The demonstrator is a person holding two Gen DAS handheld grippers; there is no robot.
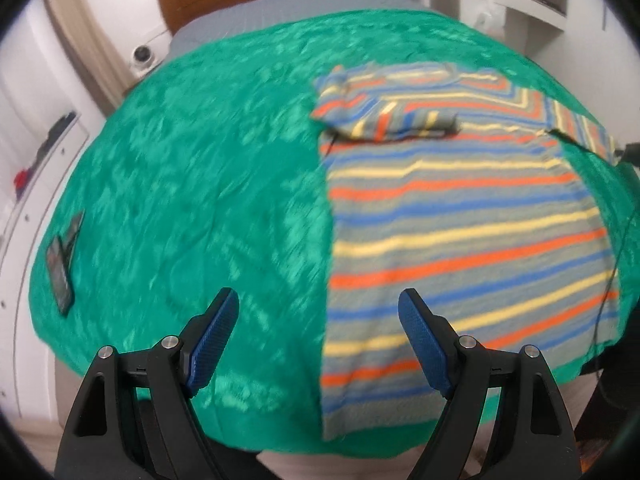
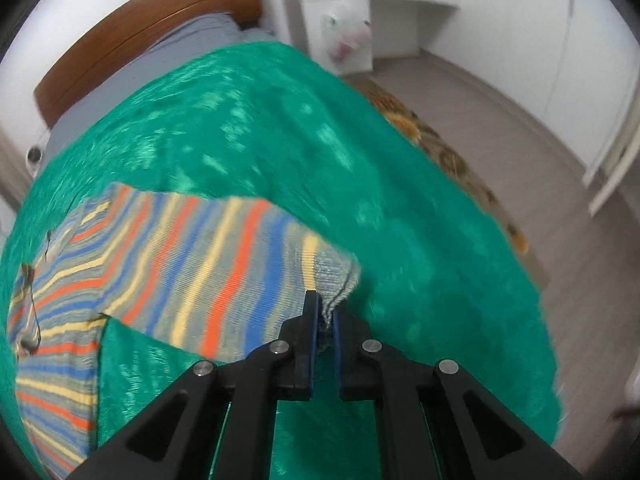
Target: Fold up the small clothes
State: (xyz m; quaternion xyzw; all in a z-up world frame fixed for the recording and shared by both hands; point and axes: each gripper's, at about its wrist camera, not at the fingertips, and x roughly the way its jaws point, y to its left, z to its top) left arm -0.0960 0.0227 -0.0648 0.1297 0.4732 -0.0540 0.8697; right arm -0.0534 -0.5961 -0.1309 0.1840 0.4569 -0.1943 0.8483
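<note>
Right tool (image 2: 325, 312) clamped on striped shirt (image 1: 460, 240) sleeve cuff, apparently; left tool (image 1: 318, 300) apart, idle. Fold sleeve inward, keep tension even.

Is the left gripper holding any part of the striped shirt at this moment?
No. The left gripper hangs open above the green blanket, its fingers wide apart with nothing between them, beside the striped shirt.

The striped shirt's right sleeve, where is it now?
In the right wrist view, the sleeve is pinched in the right gripper, stretched over the green blanket.
</note>
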